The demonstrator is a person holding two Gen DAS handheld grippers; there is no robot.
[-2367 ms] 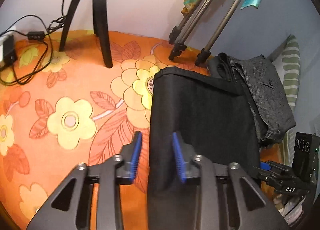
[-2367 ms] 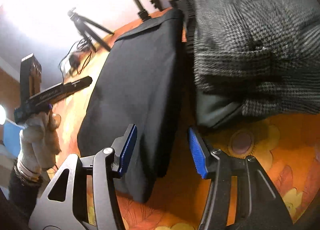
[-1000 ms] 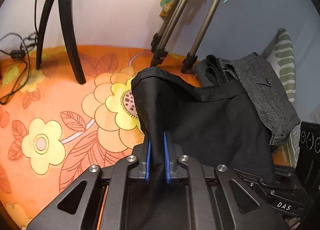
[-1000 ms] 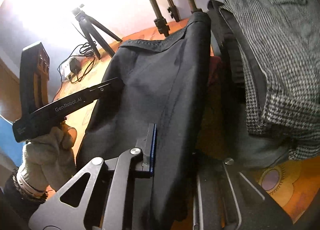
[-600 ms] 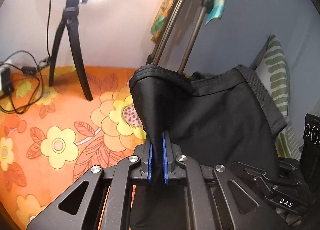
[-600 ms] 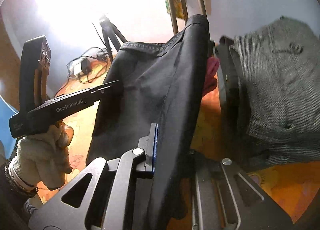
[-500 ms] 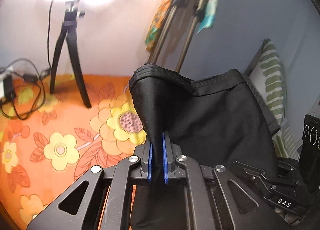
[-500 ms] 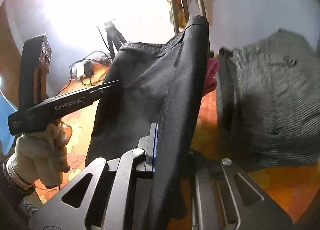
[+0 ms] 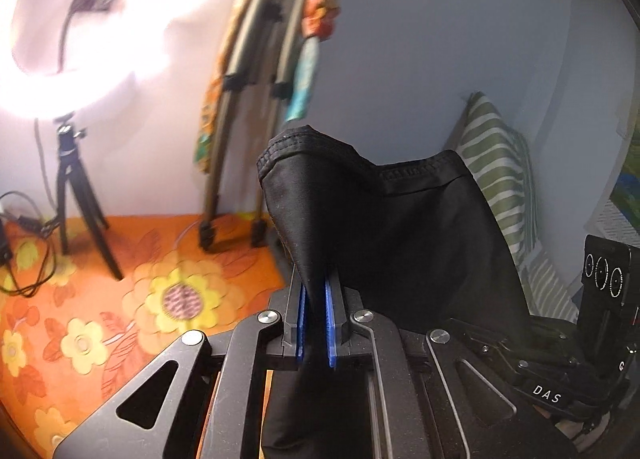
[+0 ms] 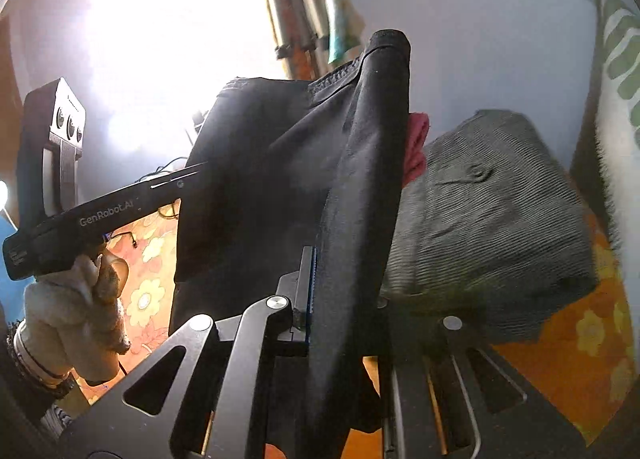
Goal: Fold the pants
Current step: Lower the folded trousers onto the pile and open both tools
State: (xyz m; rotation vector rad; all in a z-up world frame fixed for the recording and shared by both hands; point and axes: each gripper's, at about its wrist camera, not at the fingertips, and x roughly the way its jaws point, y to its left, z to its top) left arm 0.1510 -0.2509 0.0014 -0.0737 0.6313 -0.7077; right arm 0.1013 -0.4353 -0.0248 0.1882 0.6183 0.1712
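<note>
Both grippers are clamped on the black pants (image 9: 400,235), one at each side of the same end, and the cloth hangs in the air between them above the orange flowered bed (image 9: 120,299).

The left gripper (image 9: 316,323) has its blue pads pinched nearly together with a ridge of black fabric rising straight out from between them. From there the cloth climbs to a stitched hem (image 9: 288,143) and runs off to the right toward the other hand. In the right wrist view the right gripper (image 10: 344,295) grips a thick fold the same way; only one blue pad shows, the other is buried under the cloth, so the hold reads from how the fabric stands up out of the jaws.

The held edge runs crosswise from one gripper to the other, and the long axis of the pants runs forward and away from both, the far hem lifted up in front of the wall. Neither hand is nearer; each has its own corner. The gloved left hand (image 10: 76,307) shows at the left edge of the right wrist view, level with the right.

A grey checked garment (image 10: 488,211) lies just to the right, with a striped pillow (image 9: 496,163) behind. I reckon the next move carries the held end forward over the rest, and it will want both hands travelling evenly to keep the edge straight.
</note>
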